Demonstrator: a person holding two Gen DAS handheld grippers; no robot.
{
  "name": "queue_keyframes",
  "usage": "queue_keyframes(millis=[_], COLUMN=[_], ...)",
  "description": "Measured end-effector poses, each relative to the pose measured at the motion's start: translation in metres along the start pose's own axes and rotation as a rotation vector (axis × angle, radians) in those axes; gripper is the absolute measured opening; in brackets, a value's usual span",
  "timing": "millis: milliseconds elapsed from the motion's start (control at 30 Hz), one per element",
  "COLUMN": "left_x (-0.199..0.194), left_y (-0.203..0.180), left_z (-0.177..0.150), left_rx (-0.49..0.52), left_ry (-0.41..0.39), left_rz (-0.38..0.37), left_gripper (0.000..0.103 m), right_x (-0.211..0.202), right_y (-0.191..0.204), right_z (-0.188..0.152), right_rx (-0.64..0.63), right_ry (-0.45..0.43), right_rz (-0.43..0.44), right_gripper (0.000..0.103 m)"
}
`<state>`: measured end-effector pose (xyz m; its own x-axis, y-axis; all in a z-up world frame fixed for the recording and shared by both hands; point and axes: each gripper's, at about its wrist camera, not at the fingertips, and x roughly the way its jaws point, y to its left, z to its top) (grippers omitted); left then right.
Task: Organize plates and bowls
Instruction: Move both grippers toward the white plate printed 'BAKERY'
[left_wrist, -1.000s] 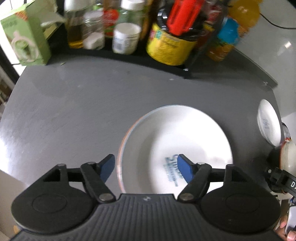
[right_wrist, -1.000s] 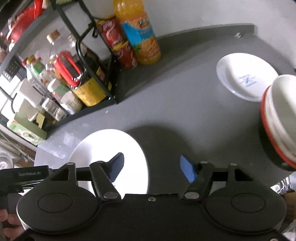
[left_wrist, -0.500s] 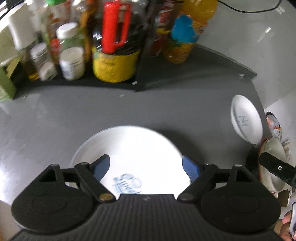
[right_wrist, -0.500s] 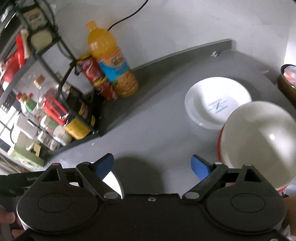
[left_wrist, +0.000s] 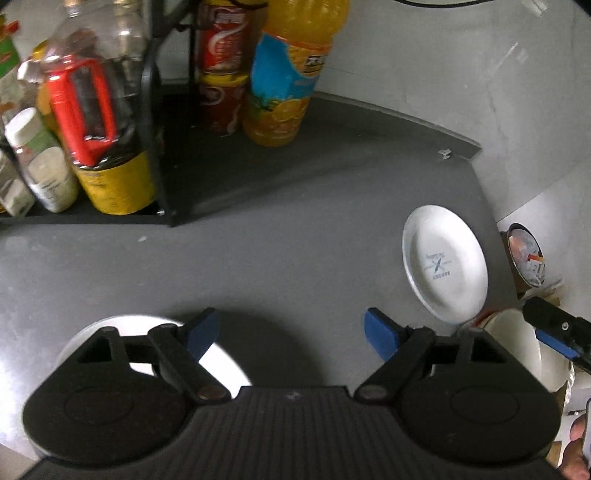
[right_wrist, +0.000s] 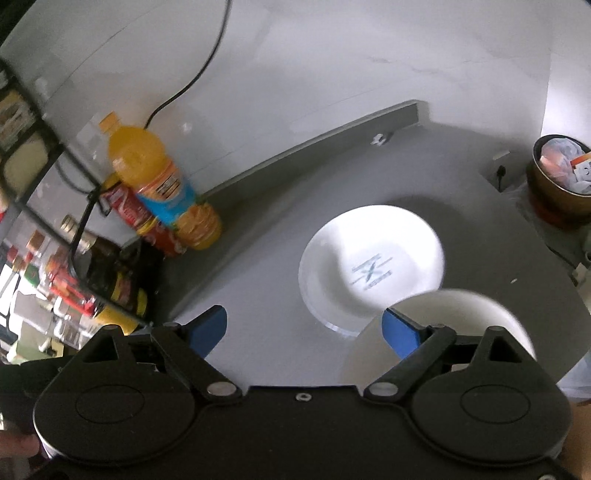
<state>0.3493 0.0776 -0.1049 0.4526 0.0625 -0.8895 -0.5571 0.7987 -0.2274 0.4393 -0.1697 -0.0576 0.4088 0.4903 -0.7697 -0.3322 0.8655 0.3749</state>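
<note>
Left gripper (left_wrist: 290, 332): jaws wide apart, empty.
Right gripper (right_wrist: 304, 330): jaws spread, empty.
Large white round plate (left_wrist: 221, 363): near left.
Small white logo plate (left_wrist: 445, 264): far right.
White bowl (right_wrist: 461, 314): beside it.
Progress: nothing stacked yet.

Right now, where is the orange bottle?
The orange bottle stands at the back of the counter, against the wall, just right of the black rack.

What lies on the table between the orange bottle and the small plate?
Nothing: in both views only bare grey table lies between the orange bottle and the small plate.
</note>
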Motion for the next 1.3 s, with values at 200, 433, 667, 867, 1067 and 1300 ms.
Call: queue_keyframes(millis=[200,433,667,867,1067,1300], left_x=[0.025,0.053,0.080,0.105,0.125,0.150], left_y=[-0.023,-0.041,-0.058,-0.073,-0.087,-0.101], left_z=[0.018,0.034,0.046,0.051,0.053,0.054], left_rx=[-0.007,-0.055,-0.098,-0.132,-0.153,-0.177], left_ry=[0.019,0.055,0.078,0.092,0.096,0.096], left_rz=[0.011,0.002,0.008,0.004,0.002,-0.003], left_gripper=[0.084,0.084,0.084,0.084,0.084,0.079], right_x=[0.015,0.040,0.066,0.090,0.107,0.129], right_y=[-0.025,-0.048,-0.074,-0.093,-0.112,-0.132], right_z=[0.022,0.044,0.067,0.081,0.090,0.098], right_rx=[0.018,0.014,0.023,0.015,0.024,0.026], right_ry=[0.029,0.090,0.135,0.189,0.228,0.279], right_rz=[-0.004,-0.006,-0.013,-0.016,-0.012,-0.010], right_gripper=[0.091,0.091,0.091,0.091,0.091,0.082])
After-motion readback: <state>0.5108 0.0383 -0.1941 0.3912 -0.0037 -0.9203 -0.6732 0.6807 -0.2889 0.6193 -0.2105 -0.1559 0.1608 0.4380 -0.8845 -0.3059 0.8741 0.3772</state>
